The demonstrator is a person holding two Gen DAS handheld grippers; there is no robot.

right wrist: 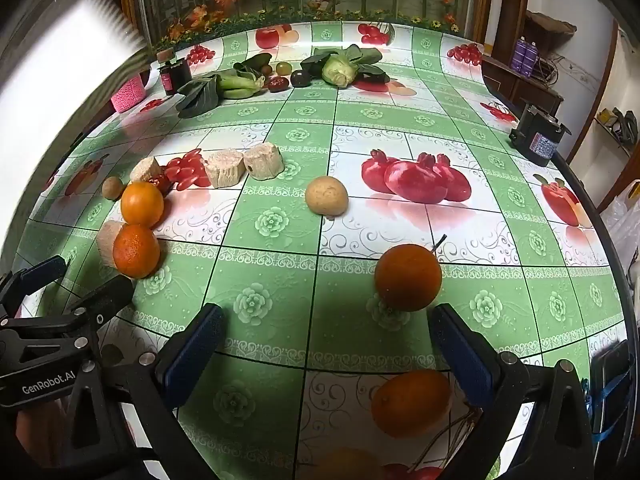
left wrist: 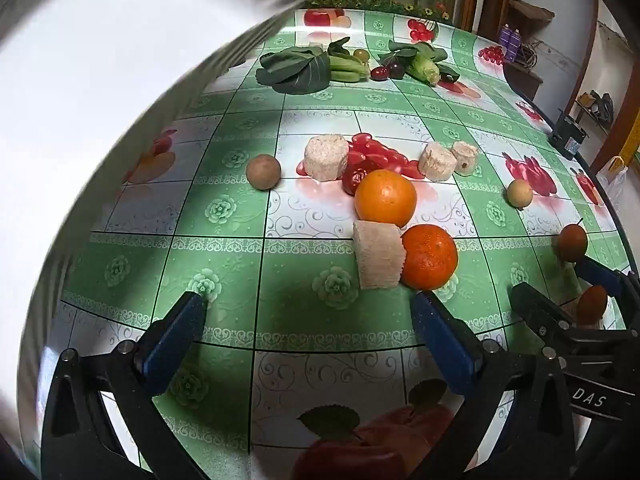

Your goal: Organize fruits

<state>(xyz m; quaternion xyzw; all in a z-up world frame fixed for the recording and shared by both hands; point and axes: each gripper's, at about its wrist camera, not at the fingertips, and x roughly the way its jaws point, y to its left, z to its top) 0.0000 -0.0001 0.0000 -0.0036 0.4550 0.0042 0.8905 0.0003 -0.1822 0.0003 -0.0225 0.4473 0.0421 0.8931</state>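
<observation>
Two oranges [left wrist: 385,197] lie together mid-table [left wrist: 240,280], a cut block [left wrist: 378,255] touching the nearer one's left side. Three more blocks [left wrist: 326,157] sit behind them. Leafy vegetables [left wrist: 296,70] line the far edge. Another orange [right wrist: 408,277] rests well to the right.

A glossy, smooth plastic-looking tablecloth [right wrist: 280,280] printed with green tiles and fruit reflects light. Oranges [left wrist: 386,198] have dimpled, slightly shiny peel. Pale cut blocks [left wrist: 378,255] look rough and fibrous. Gripper fingers [right wrist: 188,354] carry matt blue, grainy pads on black plastic frames with metal pins. A pink basket [right wrist: 129,92] looks knitted.
</observation>
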